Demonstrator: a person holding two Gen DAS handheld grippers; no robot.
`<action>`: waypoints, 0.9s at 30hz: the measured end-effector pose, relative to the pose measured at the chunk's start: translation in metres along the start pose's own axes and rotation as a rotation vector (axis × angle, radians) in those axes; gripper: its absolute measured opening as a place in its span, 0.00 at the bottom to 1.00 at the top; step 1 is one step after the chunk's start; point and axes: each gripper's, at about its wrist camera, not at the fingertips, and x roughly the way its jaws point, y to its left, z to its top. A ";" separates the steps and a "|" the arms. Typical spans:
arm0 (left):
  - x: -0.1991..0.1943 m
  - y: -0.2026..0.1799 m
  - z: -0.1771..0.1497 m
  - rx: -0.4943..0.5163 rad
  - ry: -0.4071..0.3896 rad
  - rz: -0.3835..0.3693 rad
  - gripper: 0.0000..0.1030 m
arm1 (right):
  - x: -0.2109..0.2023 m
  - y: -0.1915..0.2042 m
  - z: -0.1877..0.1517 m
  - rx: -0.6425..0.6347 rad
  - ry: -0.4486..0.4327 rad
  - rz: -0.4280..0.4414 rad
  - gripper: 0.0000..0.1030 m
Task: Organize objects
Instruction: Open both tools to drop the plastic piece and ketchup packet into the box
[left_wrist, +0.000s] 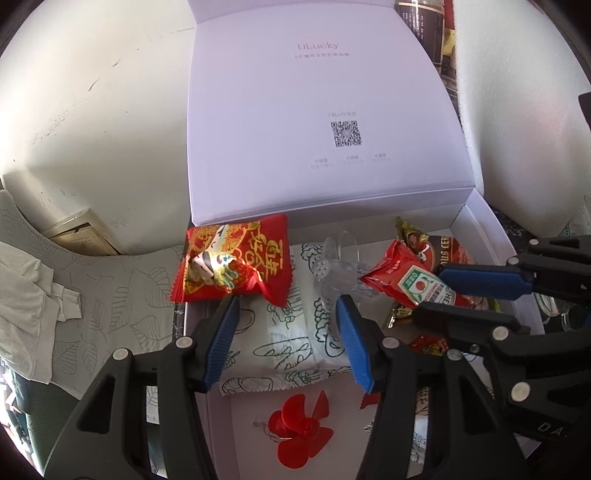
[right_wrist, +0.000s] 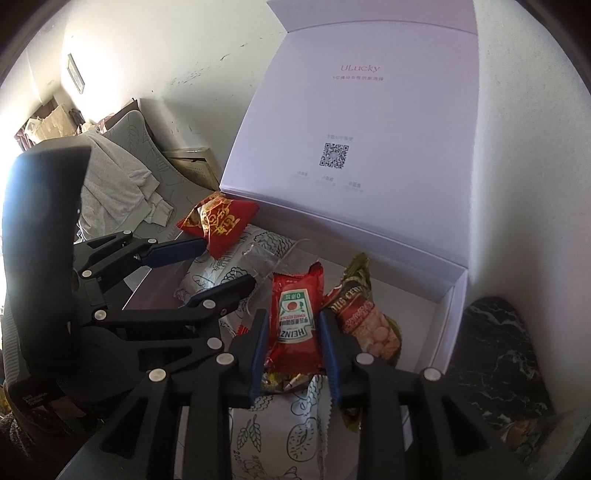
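An open white box (left_wrist: 476, 221) (right_wrist: 452, 306) holds snack packets. My left gripper (left_wrist: 288, 306) is open, hovering over a white doodle-print packet (left_wrist: 280, 332), just below a red and gold candy packet (left_wrist: 236, 262) that rests on the box's left wall. It also shows in the right wrist view (right_wrist: 227, 266). My right gripper (right_wrist: 293, 321) straddles a red Heinz ketchup packet (right_wrist: 295, 317) (left_wrist: 406, 280); its pads touch the packet's sides. A brown snack bag (right_wrist: 365, 321) lies right of it. A clear plastic propeller (left_wrist: 340, 266) lies between the packets.
The box lid (left_wrist: 325, 110) stands upright behind. A red plastic propeller (left_wrist: 299, 432) lies at the box's near end. Grey leaf-print cloth (left_wrist: 103, 295) and a white garment (left_wrist: 26, 288) lie left. A dark marble surface (right_wrist: 498, 350) is right of the box.
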 end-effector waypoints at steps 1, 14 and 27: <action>-0.001 0.000 0.000 -0.001 -0.002 0.004 0.52 | 0.001 0.000 0.000 -0.001 0.003 0.002 0.29; -0.010 0.018 0.006 -0.043 -0.024 0.023 0.68 | -0.005 0.005 0.002 -0.014 -0.007 -0.051 0.56; -0.047 0.033 0.008 -0.098 -0.097 0.051 0.80 | -0.041 0.021 0.005 -0.055 -0.126 -0.127 0.70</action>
